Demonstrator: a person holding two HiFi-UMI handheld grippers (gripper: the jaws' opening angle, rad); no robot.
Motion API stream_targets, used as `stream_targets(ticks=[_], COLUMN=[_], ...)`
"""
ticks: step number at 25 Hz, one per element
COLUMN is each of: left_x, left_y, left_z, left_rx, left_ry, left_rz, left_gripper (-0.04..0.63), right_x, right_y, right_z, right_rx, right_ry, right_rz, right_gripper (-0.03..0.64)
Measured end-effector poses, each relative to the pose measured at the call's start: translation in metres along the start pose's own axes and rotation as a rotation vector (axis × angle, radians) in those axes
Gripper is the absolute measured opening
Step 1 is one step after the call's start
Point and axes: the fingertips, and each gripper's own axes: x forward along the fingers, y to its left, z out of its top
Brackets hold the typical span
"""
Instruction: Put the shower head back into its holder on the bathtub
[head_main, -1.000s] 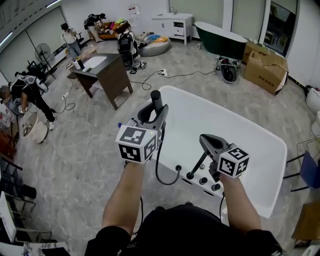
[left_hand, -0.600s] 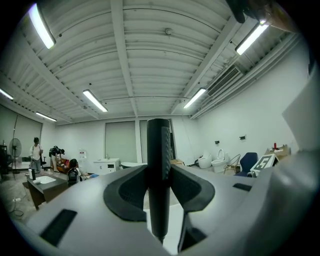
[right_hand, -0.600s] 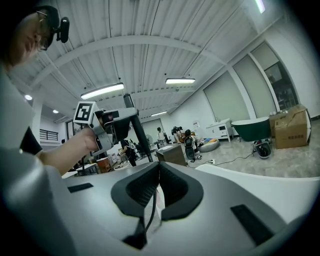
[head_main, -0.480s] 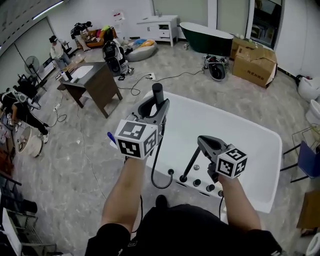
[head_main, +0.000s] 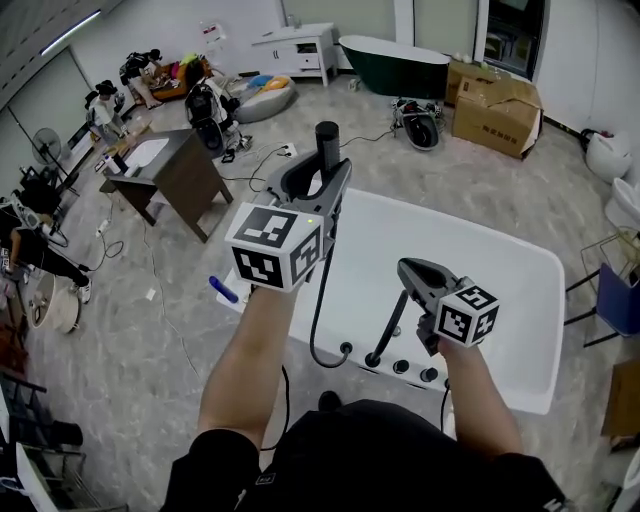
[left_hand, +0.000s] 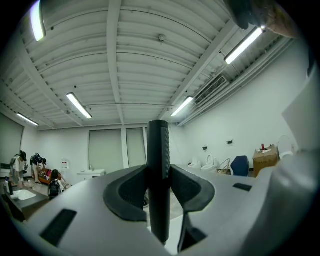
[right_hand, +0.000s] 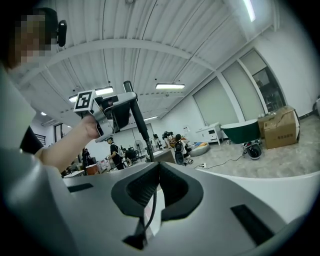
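Note:
A black, stick-shaped shower head (head_main: 327, 145) stands upright between the jaws of my left gripper (head_main: 322, 190), above the near left part of the white bathtub (head_main: 520, 260). The left gripper view shows it clamped between the pads (left_hand: 158, 180). Its black hose (head_main: 318, 310) hangs down in a loop to the tub deck. My right gripper (head_main: 408, 280) is over the deck, its jaws closed at the top of a thin black holder post (head_main: 390, 325) that leans up from the deck. The post runs down below the pads (right_hand: 149, 220). The left gripper (right_hand: 112, 112) and shower head (right_hand: 136, 117) show up left.
Round knobs (head_main: 400, 368) sit on the deck beside the post. A blue item (head_main: 222, 290) lies at the tub's left corner. A dark table (head_main: 165, 170), a dark green tub (head_main: 395, 60), cardboard boxes (head_main: 500, 110), floor cables and people stand beyond. A blue chair (head_main: 620, 300) is at right.
My left gripper has risen and moved farther out over the tub with the shower head. The right gripper has shifted slightly, staying at the post.

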Motion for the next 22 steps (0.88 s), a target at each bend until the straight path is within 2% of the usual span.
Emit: stream_targets(ticks=[5,9,15,22], left_x=[0.004,0.004,-0.004,-0.027], left_y=[-0.003,-0.006,-0.008,-0.007], left_z=[0.014,0.006,-0.026,-0.086], left_rx=[0.021,0.01,-0.057,-0.123], left_ry=[-0.027,-0.014,0.038,0.134], left_rz=[-0.004,-0.001,-0.009,0.008], left_gripper=[0.149,0.149,0.15,0.149], right_x=[0.002,0.004,0.009,0.021], right_y=[-0.004,-0.005,0.0,0.012], right_z=[-0.002,-0.006,-0.015,-0.041], right_rx=[0.009,0.013,0.026,0.046], right_ry=[0.005,0.018,0.041,0.094], right_rz=[0.002,0.013,0.02,0.038], right_gripper=[0.017,0.017,0.017,0.017])
